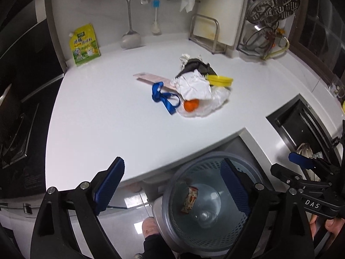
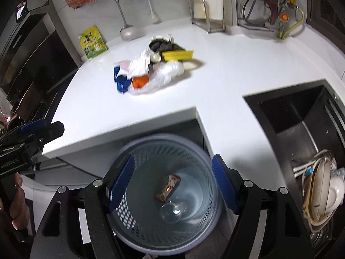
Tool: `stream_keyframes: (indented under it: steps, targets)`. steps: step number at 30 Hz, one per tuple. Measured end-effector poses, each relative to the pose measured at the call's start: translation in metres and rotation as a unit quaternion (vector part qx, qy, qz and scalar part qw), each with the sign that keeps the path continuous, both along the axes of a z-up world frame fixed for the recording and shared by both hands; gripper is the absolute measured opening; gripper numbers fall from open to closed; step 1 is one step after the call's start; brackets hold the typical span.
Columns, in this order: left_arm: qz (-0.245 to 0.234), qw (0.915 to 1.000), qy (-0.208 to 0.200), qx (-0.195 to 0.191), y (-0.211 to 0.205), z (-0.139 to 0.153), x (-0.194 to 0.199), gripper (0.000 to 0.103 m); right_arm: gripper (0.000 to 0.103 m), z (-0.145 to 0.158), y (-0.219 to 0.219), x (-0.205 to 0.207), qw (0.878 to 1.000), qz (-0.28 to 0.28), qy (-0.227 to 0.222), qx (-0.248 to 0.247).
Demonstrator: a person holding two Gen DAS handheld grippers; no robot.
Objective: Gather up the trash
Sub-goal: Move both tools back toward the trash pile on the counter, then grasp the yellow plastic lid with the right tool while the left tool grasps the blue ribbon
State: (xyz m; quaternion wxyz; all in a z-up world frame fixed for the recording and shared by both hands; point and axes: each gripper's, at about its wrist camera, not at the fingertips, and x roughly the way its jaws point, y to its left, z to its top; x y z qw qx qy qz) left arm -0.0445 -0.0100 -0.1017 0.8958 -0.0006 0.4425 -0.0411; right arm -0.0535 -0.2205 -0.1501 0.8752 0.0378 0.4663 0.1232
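A heap of trash lies on the white counter (image 1: 103,116): crumpled white paper (image 1: 195,85), a blue ribbon (image 1: 165,98), an orange piece (image 1: 190,104), a yellow lid (image 1: 220,79), a clear plastic bag (image 1: 217,98) and a dark wrapper (image 1: 196,65). The same heap (image 2: 151,69) shows in the right wrist view. A grey-blue mesh bin (image 1: 167,207) (image 2: 129,218) stands on the floor below the counter edge, holding a snack wrapper (image 1: 189,198) (image 2: 168,186) and a clear cup (image 2: 172,210). My left gripper (image 1: 173,164) and right gripper (image 2: 173,157) hang over the bin, both open and holding nothing.
A black sink (image 2: 301,116) with stacked dishes (image 2: 319,185) is at the right. A dark stove (image 1: 15,129) lies at the left. A green-yellow pouch (image 1: 85,44), a ladle (image 1: 130,38), a board rack (image 1: 207,32) and a lid rack (image 1: 269,13) line the back wall.
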Motion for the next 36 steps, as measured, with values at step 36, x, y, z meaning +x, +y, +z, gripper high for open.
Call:
stream_keyframes:
  steps: [36]
  targets:
    - [0.084, 0.9964, 0.001, -0.006, 0.038, -0.034, 0.130, 0.094, 0.081, -0.008, 0.024, 0.219, 0.998, 0.064, -0.018, -0.010]
